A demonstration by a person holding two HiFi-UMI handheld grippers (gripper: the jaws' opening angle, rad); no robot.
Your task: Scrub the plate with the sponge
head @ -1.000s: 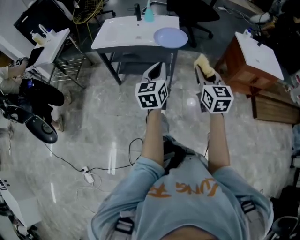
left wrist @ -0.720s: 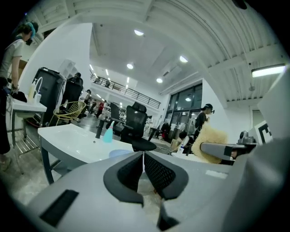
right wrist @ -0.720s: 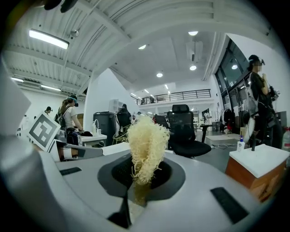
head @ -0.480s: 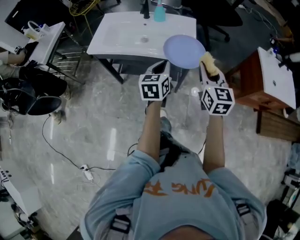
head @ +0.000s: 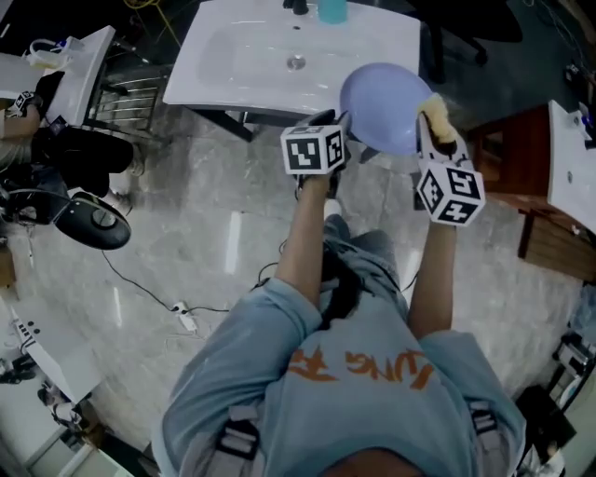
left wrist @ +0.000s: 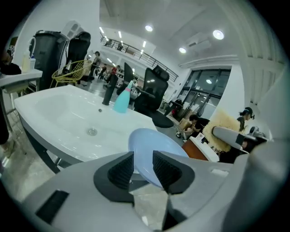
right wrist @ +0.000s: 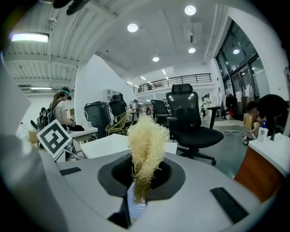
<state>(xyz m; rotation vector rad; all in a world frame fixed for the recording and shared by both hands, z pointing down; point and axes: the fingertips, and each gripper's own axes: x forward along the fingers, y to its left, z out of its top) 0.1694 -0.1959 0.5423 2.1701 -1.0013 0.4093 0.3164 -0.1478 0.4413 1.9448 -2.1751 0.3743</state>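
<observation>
White sink (head: 251,56) (left wrist: 68,113) stands at upper left, with a teal bottle (head: 332,9) (left wrist: 122,102) at its back edge. The left gripper (head: 333,119) (left wrist: 143,159) is at the sink's front right corner. Its jaws are opening, the ribbed pads apart. The near rim of the plate (head: 382,98) (left wrist: 149,140) lies in the gap, and the pads appear not to press on it, though contact cannot be ruled out from this angle. The pale blue plate lies at the sink's right front corner, partly over the edge. The right gripper (head: 436,140) (right wrist: 142,174) is clamped on the sponge (head: 438,116) (right wrist: 146,140), a yellow fibrous pad standing up from the jaws, just beside the plate's right rim.
</observation>
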